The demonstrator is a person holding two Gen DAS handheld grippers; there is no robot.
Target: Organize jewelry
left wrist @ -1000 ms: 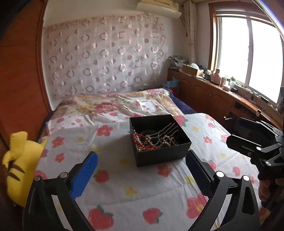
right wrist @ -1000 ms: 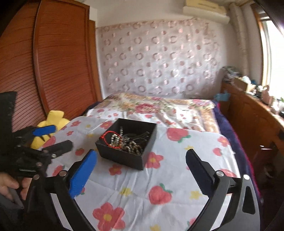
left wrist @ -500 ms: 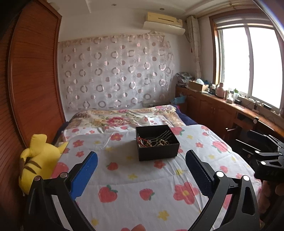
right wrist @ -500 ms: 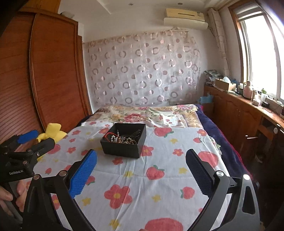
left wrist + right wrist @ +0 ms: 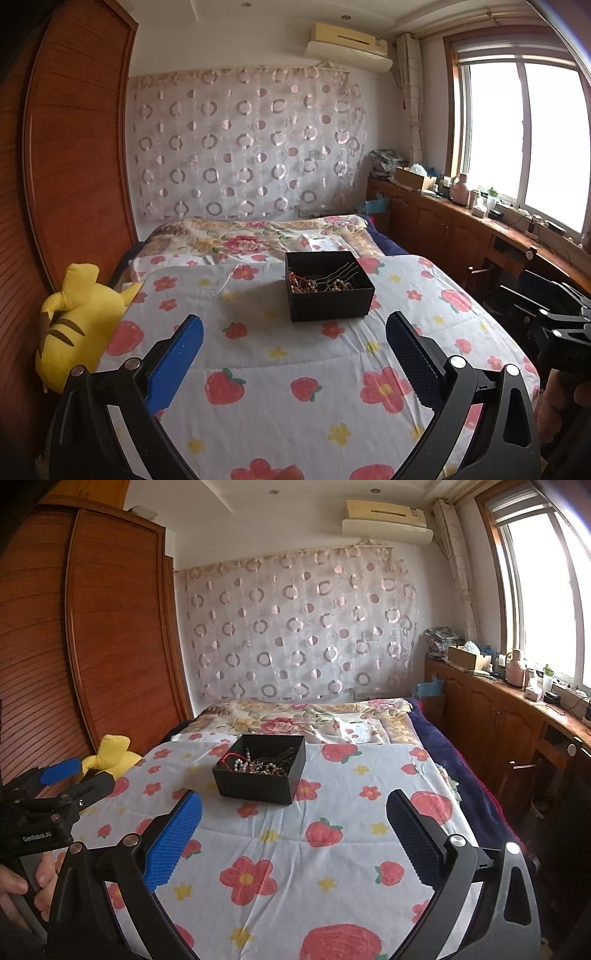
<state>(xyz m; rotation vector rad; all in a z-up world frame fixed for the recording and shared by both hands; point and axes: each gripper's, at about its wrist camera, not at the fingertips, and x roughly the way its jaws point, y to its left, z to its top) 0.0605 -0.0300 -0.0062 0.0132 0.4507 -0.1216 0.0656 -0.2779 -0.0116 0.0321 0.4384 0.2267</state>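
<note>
Black box (image 5: pixel 328 288) with jewelry (image 5: pixel 317 285) all inside now sits well ahead of both grippers, further off than a second ago. Looks pulled back, so probably done or resetting. Left gripper (image 5: pixel 294 339) spread wide, empty; right gripper (image 5: pixel 294 818) same. Only readable writing: "GenRobot.AI" on left gripper's body.

The bed cover (image 5: pixel 295 369) is showing as soft, matt printed cloth with light creases. The box (image 5: pixel 328 306) is presenting matt black card walls. The jewelry (image 5: pixel 258 766) inside is showing glossy beads and thin shiny metal wire. The left claw (image 5: pixel 293 338) and right claw (image 5: pixel 293 818) are displaying matt black plastic frames, bright metal pins and rough, dimpled blue pads (image 5: pixel 173 843). The wardrobe (image 5: pixel 110 638) is showing satin, slatted wood. The plush toy (image 5: pixel 74 321) is showing fuzzy yellow cloth.
</note>
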